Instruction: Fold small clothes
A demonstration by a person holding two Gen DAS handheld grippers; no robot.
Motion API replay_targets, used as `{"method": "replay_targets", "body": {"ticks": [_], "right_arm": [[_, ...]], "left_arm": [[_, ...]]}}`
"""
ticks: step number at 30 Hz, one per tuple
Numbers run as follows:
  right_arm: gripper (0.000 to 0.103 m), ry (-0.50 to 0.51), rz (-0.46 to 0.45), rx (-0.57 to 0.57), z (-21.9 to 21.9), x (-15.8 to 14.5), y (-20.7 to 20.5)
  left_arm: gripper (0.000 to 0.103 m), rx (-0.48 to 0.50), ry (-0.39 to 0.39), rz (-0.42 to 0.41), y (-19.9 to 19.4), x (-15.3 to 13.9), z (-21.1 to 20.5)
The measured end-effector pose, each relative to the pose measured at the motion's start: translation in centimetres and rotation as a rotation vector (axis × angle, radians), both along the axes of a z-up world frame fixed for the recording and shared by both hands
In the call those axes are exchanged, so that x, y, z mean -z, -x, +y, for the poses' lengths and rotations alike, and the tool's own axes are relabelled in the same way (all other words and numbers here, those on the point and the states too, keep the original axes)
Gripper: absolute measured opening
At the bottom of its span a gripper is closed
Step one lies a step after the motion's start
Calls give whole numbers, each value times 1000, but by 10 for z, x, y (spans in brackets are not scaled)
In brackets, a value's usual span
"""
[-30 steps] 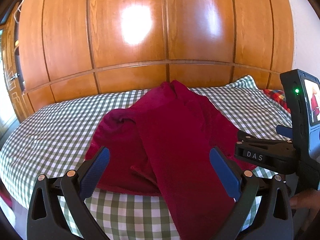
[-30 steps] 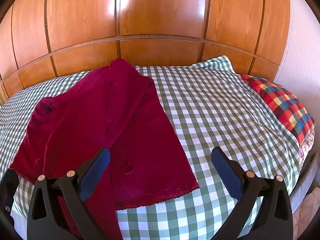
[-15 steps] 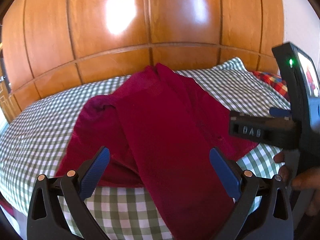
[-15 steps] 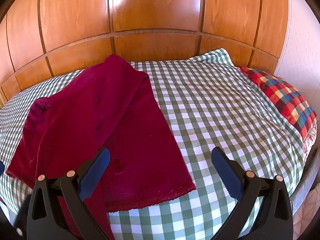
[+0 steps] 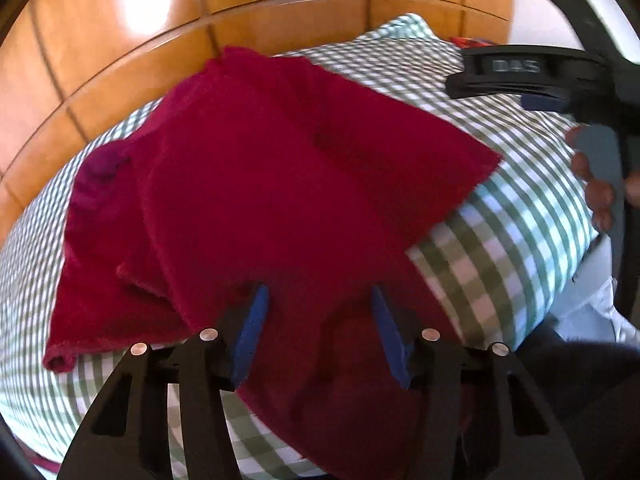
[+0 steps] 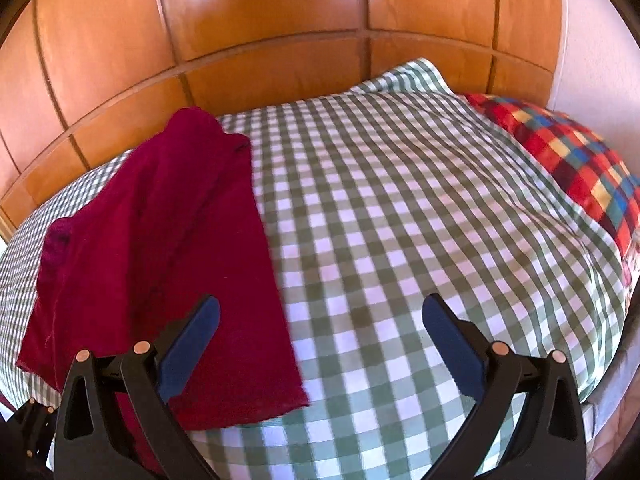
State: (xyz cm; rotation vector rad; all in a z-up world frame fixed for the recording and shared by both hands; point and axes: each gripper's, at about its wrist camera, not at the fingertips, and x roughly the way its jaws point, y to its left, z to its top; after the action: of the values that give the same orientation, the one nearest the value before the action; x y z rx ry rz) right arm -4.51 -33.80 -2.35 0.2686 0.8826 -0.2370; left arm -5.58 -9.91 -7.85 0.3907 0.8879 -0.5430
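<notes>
A dark red garment (image 5: 248,184) lies spread on the green checked bed (image 5: 516,216), one part hanging over the near edge. It also shows at the left of the right wrist view (image 6: 160,248). My left gripper (image 5: 318,304) is low over the garment's near part, its jaws half closed with red cloth between the blue pads; no firm grip shows. My right gripper (image 6: 320,320) is open and empty above the bed, its left finger (image 6: 192,336) over the garment's right edge. Its body shows at the upper right of the left wrist view (image 5: 532,76).
A wooden panelled headboard wall (image 6: 280,20) rises behind the bed. A red multicoloured checked pillow (image 6: 580,164) lies at the bed's right side. The mattress edge drops off at the front right (image 6: 616,364).
My left gripper has dropped down and forward onto the garment's near part, and its jaws have narrowed from wide open. The right gripper has shifted right and closer to the bed.
</notes>
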Motion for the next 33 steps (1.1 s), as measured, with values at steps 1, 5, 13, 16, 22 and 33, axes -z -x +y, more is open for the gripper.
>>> {"method": "replay_targets", "body": {"ticks": [1,5,13,16,22,33], "right_arm": [[101,1,2,2,-2,1,0],[99,-21,-3,-16,-6,2,-2],[80,-68,-48,-185,14,-7,-16],[73,-64,-37,-255,28,-6,-22],[65,-132,-6,-436,65,2,-34],[66,-183,66,-699,171,16,-68]], "left_arm": [[51,22,-8,-8,3,0,-4],[7,97,-70,-49,12,3,-14],[1,-18,332,36,-32,-64,65],[1,-184,448,-12,-69,-103,125],[0,-538,445,-185,-160,-175,248],[39,-1100,335,-141,-249,-153,387]]}}
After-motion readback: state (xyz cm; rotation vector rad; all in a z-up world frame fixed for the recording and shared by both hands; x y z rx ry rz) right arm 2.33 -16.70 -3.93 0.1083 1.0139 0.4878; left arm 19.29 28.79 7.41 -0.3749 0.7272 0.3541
